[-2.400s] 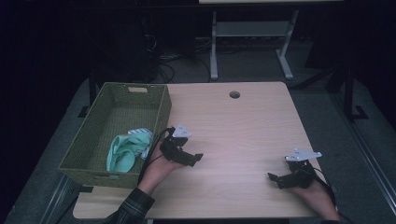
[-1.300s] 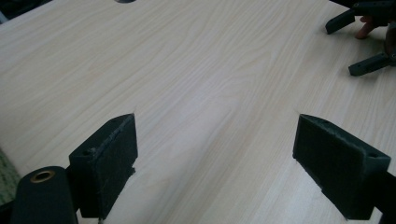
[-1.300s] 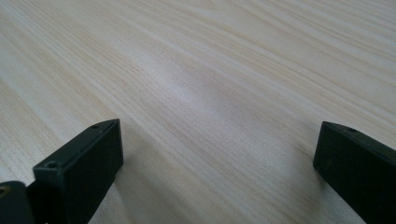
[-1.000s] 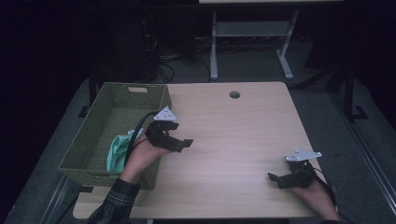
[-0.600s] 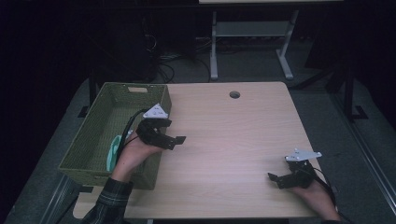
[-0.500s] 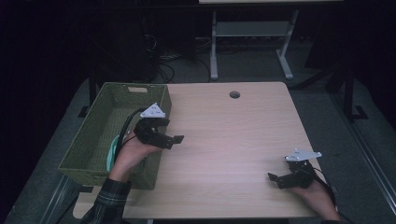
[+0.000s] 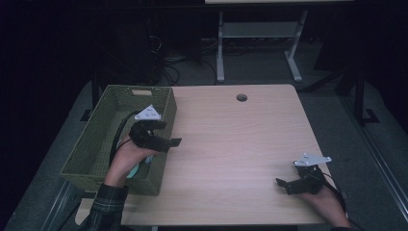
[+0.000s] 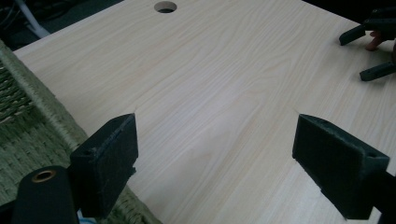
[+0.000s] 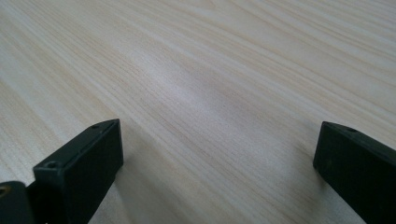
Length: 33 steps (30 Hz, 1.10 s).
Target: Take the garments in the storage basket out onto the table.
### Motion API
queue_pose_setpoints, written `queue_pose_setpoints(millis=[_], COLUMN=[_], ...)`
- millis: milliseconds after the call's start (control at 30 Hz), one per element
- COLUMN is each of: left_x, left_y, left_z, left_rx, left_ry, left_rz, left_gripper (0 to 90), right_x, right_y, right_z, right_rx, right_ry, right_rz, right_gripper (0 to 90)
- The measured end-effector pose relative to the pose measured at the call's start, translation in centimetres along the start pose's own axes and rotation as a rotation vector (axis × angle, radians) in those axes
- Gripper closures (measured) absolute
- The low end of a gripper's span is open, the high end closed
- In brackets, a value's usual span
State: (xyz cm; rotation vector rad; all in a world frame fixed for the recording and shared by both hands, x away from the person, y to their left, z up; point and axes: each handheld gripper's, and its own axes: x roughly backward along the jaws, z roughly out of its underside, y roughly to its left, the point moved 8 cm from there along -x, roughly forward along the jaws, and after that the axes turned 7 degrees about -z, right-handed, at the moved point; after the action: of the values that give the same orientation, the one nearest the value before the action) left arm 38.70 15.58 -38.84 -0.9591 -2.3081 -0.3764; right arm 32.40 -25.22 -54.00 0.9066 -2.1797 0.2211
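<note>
A green woven basket stands on the left part of the wooden table. A bit of teal cloth lies inside it, mostly hidden under the left hand. My left gripper hovers over the basket's right rim, pointing right across the table. Its jaws stand wide open in the left gripper view, my left gripper holding nothing, the basket's rim beside its left pad. My right gripper rests low at the table's near right corner. My right gripper is open over bare wood.
A round cable hole sits near the table's far edge. A white desk frame stands on the dark floor behind. My right gripper shows far off in the left gripper view.
My left gripper has lifted off the table and drawn back left, from beside the basket to above its right rim. The right gripper has stayed still.
</note>
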Motion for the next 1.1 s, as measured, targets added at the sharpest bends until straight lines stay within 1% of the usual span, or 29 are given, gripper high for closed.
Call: queue_pose_setpoints(millis=[133,233,300,367,400,533,567,633,667,800,833,867,1100], left_x=[0.5,0.9,1.2,1.5,1.6,2.0,2.1,2.3,2.4,2.9,3.0,3.1,3.8], left_y=[0.7,1.2,1.5,1.8,2.0,2.6,2.8,3.0,3.2,3.8,4.0,4.1,5.1], left_z=[0.2,0.4,0.5,0.7,0.8,1.2,1.3,1.4,1.6,1.9,2.1,2.2,2.9], left_rx=[0.018,0.017,0.03,0.027,0.033,0.04,0.05,0.054,0.049,0.063,0.058,0.065,0.074], left_ry=[-0.008,-0.004,-0.009,-0.005,-0.005,-0.002,-0.003,-0.003,0.003,0.001,0.005,0.003,0.007], left_rz=[-0.014,-0.023,-0.03,-0.036,-0.04,-0.045,-0.046,-0.048,-0.05,-0.053,-0.054,-0.055,-0.07], left_gripper=[13.5,13.8,14.0,14.0,14.0,14.0,14.0,14.0,14.0,14.2,14.2,14.2,14.4], right_x=[0.0,0.0,0.0,0.0,0.0,0.0,0.0,0.0,0.0,0.0,0.0,0.0,0.0], right_y=[0.0,0.0,0.0,0.0,0.0,0.0,0.0,0.0,0.0,0.0,0.0,0.0,0.0], right_z=[0.0,0.0,0.0,0.0,0.0,0.0,0.0,0.0,0.0,0.0,0.0,0.0,0.0], right_rx=[0.0,0.0,0.0,0.0,0.0,0.0,-0.001,0.0,-0.001,0.0,0.001,0.0,-0.001], right_ry=[0.0,0.0,0.0,0.0,0.0,0.0,0.0,0.0,0.0,0.0,0.001,0.001,0.0], right_rz=[0.0,0.0,0.0,0.0,0.0,0.0,0.0,0.0,0.0,0.0,0.0,0.0,0.0], right_gripper=[1.1,1.2,1.1,1.2,1.2,1.1,1.2,1.2,1.2,1.2,1.2,1.1,1.2])
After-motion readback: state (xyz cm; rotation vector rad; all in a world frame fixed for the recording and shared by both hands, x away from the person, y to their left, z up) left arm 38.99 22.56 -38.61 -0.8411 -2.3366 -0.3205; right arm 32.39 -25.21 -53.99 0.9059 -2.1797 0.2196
